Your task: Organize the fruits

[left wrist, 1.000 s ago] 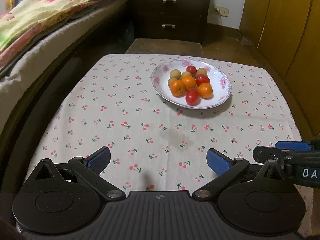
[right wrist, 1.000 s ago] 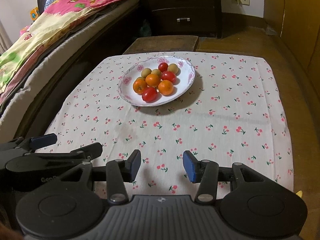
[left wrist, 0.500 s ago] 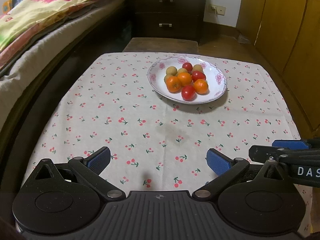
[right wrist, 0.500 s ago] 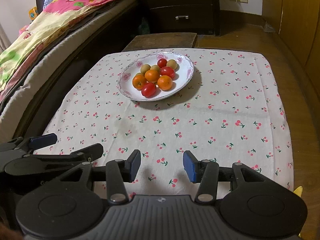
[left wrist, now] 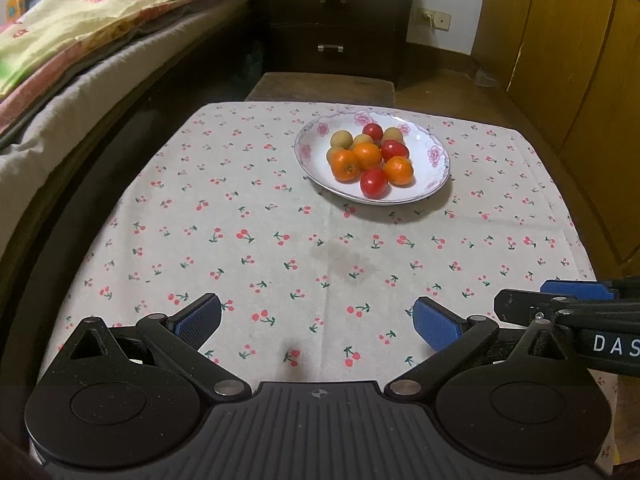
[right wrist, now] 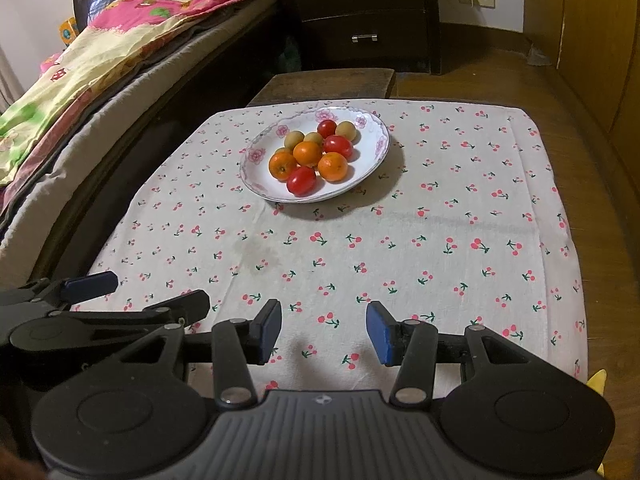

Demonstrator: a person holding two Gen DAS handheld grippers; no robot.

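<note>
Nine fruits heaped in floral plate (left wrist: 434,160), cherry-print tablecloth (left wrist: 280,240)

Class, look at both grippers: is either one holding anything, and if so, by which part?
Nothing is held. The left gripper and right gripper are both open over the tablecloth; all fruit sits in the plate.

- The cherry-print cloth-covered worktop (left wrist: 280,248) lies bare between both claws and the white floral-rimmed plate (right wrist: 256,156) of fruit
- A bed with a grey mattress (left wrist: 80,96) flanks the left edge
- The dark wooden drawer chest (left wrist: 332,20) stands beyond the far edge
</note>
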